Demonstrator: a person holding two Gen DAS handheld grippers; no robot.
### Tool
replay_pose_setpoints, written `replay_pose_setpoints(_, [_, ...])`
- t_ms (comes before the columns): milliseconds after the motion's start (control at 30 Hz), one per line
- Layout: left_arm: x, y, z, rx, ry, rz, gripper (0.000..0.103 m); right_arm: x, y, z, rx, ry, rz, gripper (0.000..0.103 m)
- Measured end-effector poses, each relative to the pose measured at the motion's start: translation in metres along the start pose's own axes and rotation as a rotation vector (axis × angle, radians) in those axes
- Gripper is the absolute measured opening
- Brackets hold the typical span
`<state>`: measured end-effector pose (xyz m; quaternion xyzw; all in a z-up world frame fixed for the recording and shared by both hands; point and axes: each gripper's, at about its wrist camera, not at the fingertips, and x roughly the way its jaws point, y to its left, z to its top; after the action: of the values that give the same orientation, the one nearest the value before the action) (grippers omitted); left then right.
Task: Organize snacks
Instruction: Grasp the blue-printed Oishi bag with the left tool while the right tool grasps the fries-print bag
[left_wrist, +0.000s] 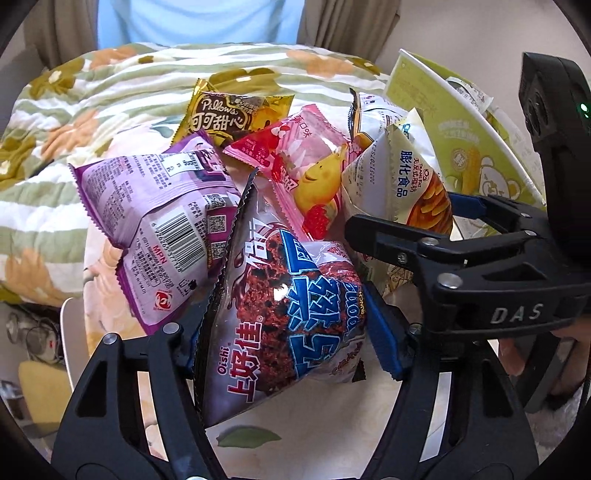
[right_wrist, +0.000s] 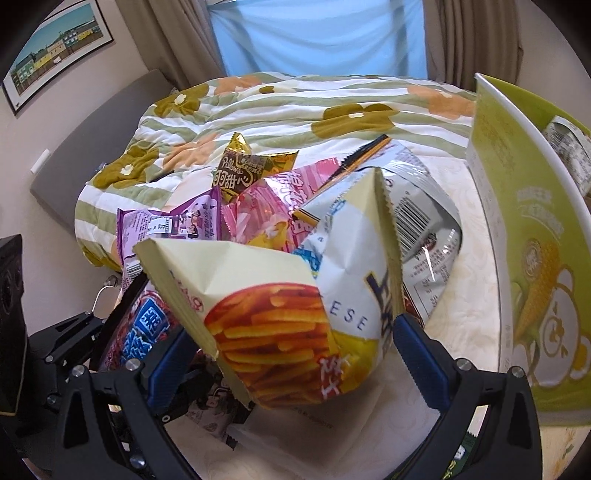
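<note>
Far left on the flowered quilt (left_wrist: 74, 110): purple snack packet (left_wrist: 155, 221), lying flat, barcode up, untouched. Just right of it, gripped: chocolate-crunch bag (left_wrist: 280, 314), clamped between the blue pads of the left gripper (left_wrist: 284, 343), jaws closed in on both its sides, long axis running away from the tongs toward the pile. Beyond, further back: gold Pillows packet (left_wrist: 221, 118) and pink strawberry packet (left_wrist: 306, 166), loose, overlapping, touched by neither tool. Right of centre: cheese-stick bag (right_wrist: 291, 332), pinched by the right gripper (right_wrist: 291, 343), jaws pressed into its lower sides, crimped top edge tilted up and to the left. Behind that, a silver packet (right_wrist: 424, 229), back side up. Far right, near but apart from the held cheese bag: green corn-print box (right_wrist: 535, 258), open at the top, already holding at least one packet. Judged destination: that box, lying right of both tongs, closer to the right hand, so likely first in; left load probably follows across the pile.
</note>
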<state>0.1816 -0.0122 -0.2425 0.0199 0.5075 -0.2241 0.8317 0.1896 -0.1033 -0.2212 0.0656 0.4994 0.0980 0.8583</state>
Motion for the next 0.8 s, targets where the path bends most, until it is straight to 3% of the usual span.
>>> replay_pose_setpoints(167, [-0.003,0.001,-0.004,-0.012,0.001,0.013,0.067,0.002,-0.002,-0.001,-0.008,0.002,0.006,0.101])
replay_pose_setpoints(433, [-0.007,0.001,-0.008,-0.019,0.006,0.017,0.067,-0.009,0.001,-0.008,-0.033,-0.031,-0.023,0.071])
replay_pose_setpoints(633, [-0.018,0.000,-0.010,-0.026,-0.010,0.019,0.067,-0.021,0.003,-0.009,-0.021,-0.060,-0.010,0.061])
replay_pose_setpoints(800, [-0.029,-0.003,-0.011,-0.013,-0.023,0.024,0.067,-0.034,0.006,-0.014,-0.010,-0.086,0.013,0.058])
